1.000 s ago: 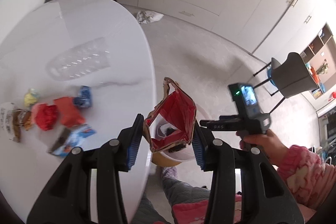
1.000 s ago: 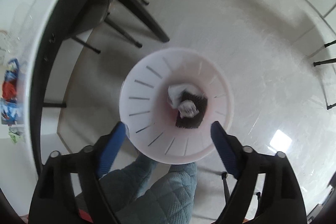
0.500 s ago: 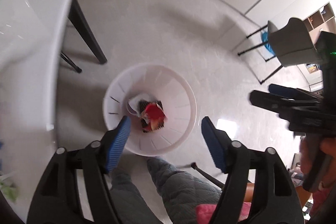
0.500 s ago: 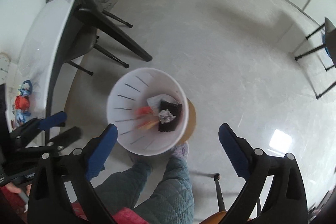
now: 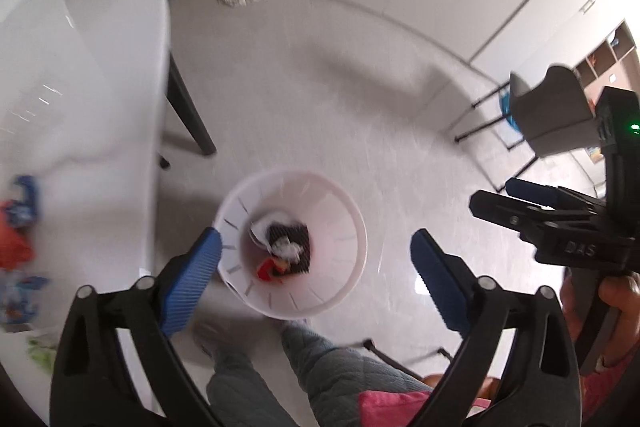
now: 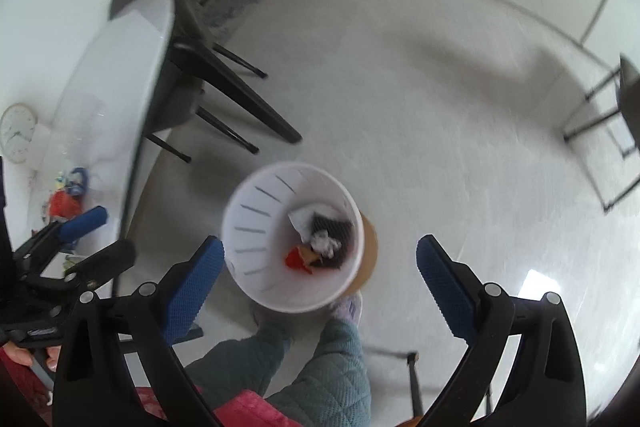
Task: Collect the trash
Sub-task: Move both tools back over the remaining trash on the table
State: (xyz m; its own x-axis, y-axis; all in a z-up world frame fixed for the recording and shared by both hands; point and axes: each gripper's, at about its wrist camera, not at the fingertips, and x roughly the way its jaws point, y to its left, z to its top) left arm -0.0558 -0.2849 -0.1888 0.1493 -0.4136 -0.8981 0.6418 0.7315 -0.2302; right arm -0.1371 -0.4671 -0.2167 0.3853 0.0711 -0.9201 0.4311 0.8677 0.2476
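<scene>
Below, white bin [image 5: 344, 291] on the floor holding a red wrapper [image 5: 269, 269], left tool [image 5: 314, 277] just spread wide and empty, right tool [image 6: 320, 277] likewise spread, nothing gripped, more litter on the desk [image 5: 100, 107].

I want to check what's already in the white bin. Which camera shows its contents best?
The right wrist view: the white bin sits near centre, with the red wrapper, white paper and dark piece unobstructed. In the left wrist view the bin shows the same contents, blurrier and smaller.

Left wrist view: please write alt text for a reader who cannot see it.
The open, empty left hand-held gripper hangs over a white waste bin on the floor, which holds a red wrapper and crumpled paper. A white table with blurred litter stands left; the right hand-held gripper shows at right.
</scene>
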